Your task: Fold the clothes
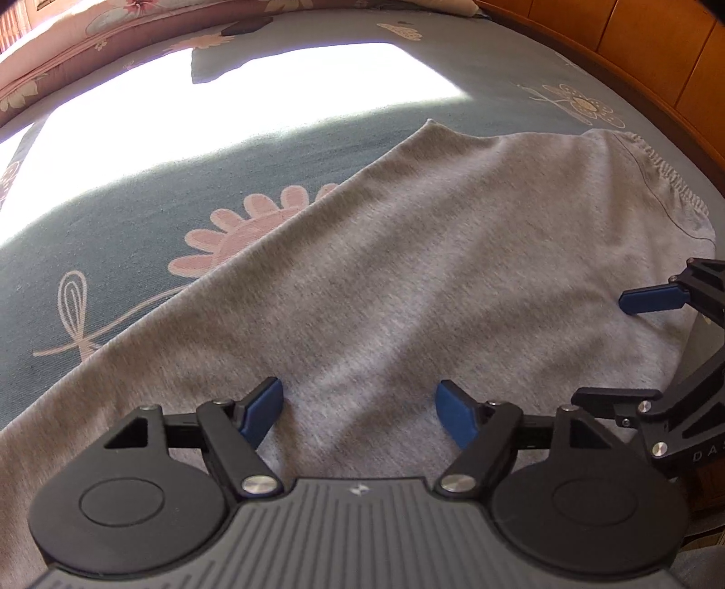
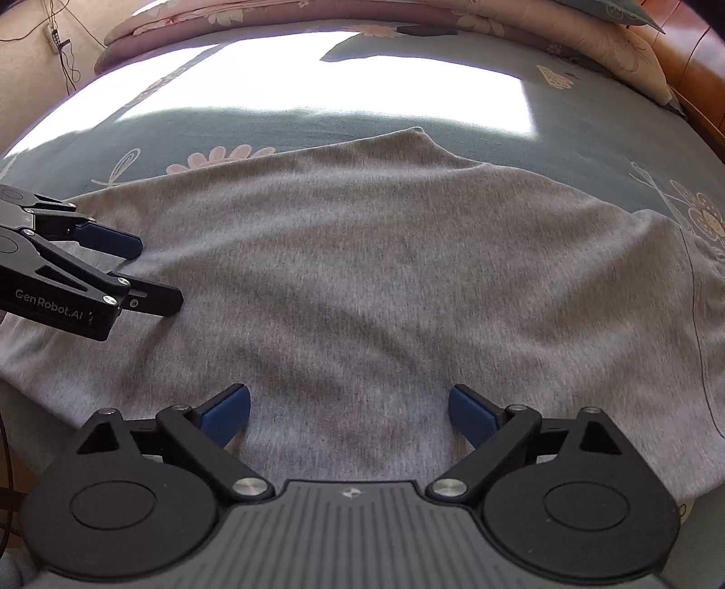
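The garment [image 1: 408, 281] runs under both gripper bodies, so its near edge is hidden. Sun [image 1: 217, 113] washes a patch of bedspread [image 1: 113, 235] white, its pattern lost there. The right gripper [image 1: 634, 358] is cut by the left view's edge. A dark item [image 2: 426, 30] by the quilt [image 2: 272, 18] is too small to tell.

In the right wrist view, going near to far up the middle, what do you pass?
Right hand-held gripper → grey garment → blue floral bedsheet → sunlit patch → folded quilt.
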The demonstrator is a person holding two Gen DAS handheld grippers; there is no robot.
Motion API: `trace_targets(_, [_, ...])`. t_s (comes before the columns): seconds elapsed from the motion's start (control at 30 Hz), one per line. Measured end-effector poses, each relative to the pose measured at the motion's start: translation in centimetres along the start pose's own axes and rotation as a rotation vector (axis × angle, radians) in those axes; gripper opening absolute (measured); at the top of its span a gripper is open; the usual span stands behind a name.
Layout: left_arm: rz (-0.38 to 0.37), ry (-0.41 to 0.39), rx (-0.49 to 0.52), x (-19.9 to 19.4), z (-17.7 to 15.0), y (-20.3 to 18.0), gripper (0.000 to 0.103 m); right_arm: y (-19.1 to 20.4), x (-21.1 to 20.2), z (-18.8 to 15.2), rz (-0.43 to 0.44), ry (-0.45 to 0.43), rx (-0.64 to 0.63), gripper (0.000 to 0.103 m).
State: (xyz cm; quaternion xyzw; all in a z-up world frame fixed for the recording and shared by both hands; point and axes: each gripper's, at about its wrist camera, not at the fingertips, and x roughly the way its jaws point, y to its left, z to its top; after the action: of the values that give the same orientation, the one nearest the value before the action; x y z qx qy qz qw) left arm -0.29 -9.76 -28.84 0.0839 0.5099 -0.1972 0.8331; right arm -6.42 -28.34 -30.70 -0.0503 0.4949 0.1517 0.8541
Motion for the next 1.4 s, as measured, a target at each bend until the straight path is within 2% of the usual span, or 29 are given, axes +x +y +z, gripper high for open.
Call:
trace_targets(0.1, [-0.002,0.037,-0.017,0.6,0.7,-0.3,0.089,0.2,0.3,0.5,-0.003,0.029,0.027,0.102])
trace_targets(0.33, [0.048,0.073,-0.057,1.5,1.2,-1.4,0.102,-0.4,0.8,1.5,0.017,0.094,0.06,0.103])
trace_targets(0.43, [0.067,0.075,-0.075,1.6,1.2,-1.5,0.102,-0.2,1.0,1.7,0.016,0.119,0.036,0.103])
trace_targets(0.6, [0.078,0.033,-0.11,1.7,0.9,-1.4,0.102,1.0,1.4,1.6,-0.029,0.15,-0.046,0.103])
trace_targets(0.77, [0.05,0.016,-0.106,1.3,0.7,-0.9,0.102,1.4,1.8,2.4,-0.065,0.187,0.003,0.103])
trace_targets(0.87, [0.061,0.024,-0.076,1.4,0.9,-1.2,0.103,1.5,2.0,2.8,-0.081,0.207,0.021,0.103])
trace_targets(1.03, [0.019,0.052,-0.029,0.5,1.2,-0.7,0.102,1.8,1.8,2.3,-0.108,0.161,0.04,0.103])
trace_targets(1.13, [0.042,-0.008,-0.015,-2.1,-0.7,0.1,0.102,1.8,1.2,1.6,-0.101,0.119,0.009,0.103])
trace_targets(1.23, [0.107,-0.062,-0.026,-4.7,-3.8,0.6,0.102,2.0,0.3,1.1,-0.089,0.075,-0.02,0.103])
trace_targets(1.3, [0.147,-0.063,-0.055,-5.6,-6.0,0.9,0.102,2.1,-0.7,0.9,-0.071,0.038,-0.022,0.103])
trace_targets(1.4, [0.186,-0.004,-0.112,-5.0,-8.7,1.6,0.103,3.0,-1.1,0.0,-0.036,0.013,-0.054,0.103])
